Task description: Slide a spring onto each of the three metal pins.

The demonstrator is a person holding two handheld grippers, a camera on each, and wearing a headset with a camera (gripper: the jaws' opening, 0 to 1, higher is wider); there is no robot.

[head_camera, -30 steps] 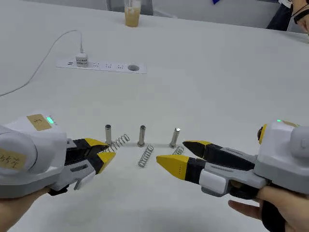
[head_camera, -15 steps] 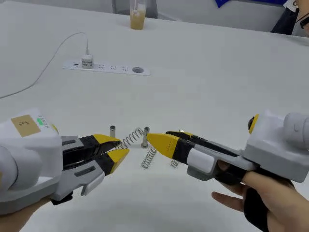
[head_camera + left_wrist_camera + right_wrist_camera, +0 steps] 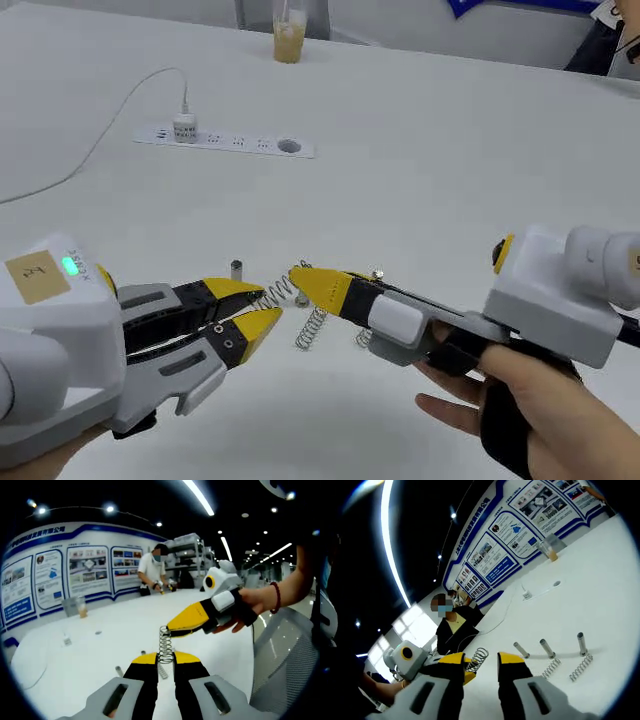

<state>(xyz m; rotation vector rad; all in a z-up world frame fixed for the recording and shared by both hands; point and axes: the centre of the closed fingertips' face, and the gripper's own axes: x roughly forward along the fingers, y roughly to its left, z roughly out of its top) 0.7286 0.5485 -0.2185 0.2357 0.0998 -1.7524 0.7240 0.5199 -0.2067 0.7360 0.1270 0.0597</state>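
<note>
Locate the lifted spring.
Head view centre: the spring is off the table, clamped in the left gripper, its far end beside the open right gripper.

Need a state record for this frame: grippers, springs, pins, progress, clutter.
left gripper: shut on one end of a spring, lifted off the table
held spring: free end close to the right gripper's tips
right gripper: open, holding nothing
loose springs: two, lying in front of the pins
pins: three, upright, all bare
progress: no spring on a pin yet
clutter: power strip, cup at the far edge
</note>
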